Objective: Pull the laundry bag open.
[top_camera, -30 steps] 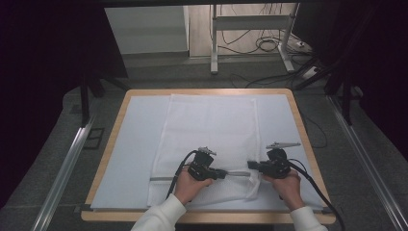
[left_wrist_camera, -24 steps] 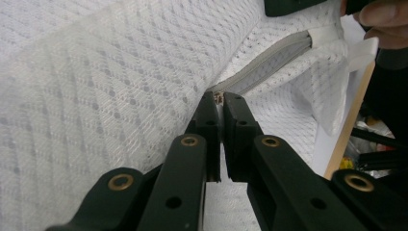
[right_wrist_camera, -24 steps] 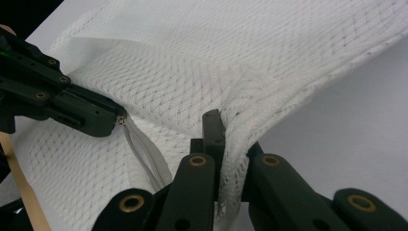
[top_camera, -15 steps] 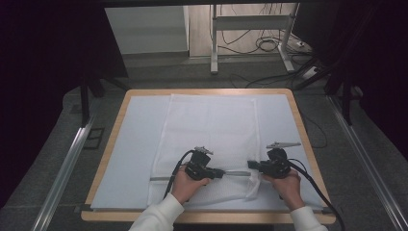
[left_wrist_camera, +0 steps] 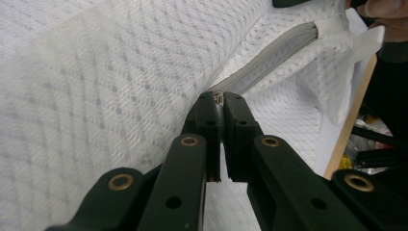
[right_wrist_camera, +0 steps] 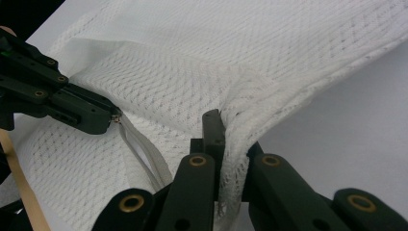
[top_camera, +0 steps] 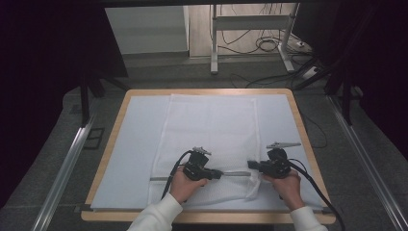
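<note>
A white mesh bag (top_camera: 211, 130) lies flat on the table, its grey zipper (top_camera: 236, 173) running along the near edge. My left gripper (top_camera: 220, 174) points right and is shut on the zipper's small metal pull (left_wrist_camera: 217, 97), with the zipper tape (left_wrist_camera: 269, 60) stretching away beyond it. My right gripper (top_camera: 251, 164) points left, facing it, and is shut on a bunched fold of the mesh bag (right_wrist_camera: 240, 48) at its near right corner. In the right gripper view, the left gripper (right_wrist_camera: 113, 120) reaches in from the left and my own right gripper (right_wrist_camera: 226, 120) pinches the mesh.
The bag rests on a white sheet (top_camera: 139, 139) over a wooden-rimmed board (top_camera: 299, 120). Metal rails (top_camera: 67, 163) run along both sides. A stand and cables (top_camera: 262, 45) sit on the floor beyond the far edge.
</note>
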Demonstrator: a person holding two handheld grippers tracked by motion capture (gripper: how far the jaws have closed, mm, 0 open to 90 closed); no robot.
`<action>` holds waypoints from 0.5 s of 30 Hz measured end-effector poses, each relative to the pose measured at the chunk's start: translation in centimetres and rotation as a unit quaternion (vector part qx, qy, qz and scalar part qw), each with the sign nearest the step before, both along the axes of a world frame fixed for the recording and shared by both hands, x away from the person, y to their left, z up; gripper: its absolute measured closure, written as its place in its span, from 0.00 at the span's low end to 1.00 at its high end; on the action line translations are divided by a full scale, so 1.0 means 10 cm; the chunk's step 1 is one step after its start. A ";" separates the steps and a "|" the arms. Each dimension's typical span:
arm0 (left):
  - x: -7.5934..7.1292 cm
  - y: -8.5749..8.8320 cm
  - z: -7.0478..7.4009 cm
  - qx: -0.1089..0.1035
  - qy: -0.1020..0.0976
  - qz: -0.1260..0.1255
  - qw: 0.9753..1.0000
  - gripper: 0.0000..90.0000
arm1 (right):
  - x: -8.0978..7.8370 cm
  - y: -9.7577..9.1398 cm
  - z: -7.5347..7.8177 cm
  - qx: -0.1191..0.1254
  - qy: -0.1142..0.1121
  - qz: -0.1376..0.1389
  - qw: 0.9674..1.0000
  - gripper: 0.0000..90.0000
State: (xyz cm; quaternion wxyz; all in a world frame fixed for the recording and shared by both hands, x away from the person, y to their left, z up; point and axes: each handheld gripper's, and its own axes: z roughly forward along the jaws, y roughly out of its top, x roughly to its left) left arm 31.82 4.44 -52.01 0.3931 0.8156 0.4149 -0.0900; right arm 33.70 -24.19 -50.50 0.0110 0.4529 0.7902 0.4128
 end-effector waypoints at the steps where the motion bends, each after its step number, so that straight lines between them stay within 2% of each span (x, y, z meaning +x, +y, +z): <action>1: 0.00 0.00 0.00 0.000 0.000 0.000 1.000 0.96 | 0.00 0.00 0.00 0.000 0.000 0.000 1.000 0.98; 15: 0.00 0.13 0.00 0.005 -0.001 0.010 1.000 0.96 | 0.00 0.01 -0.01 0.000 0.000 0.000 1.000 0.98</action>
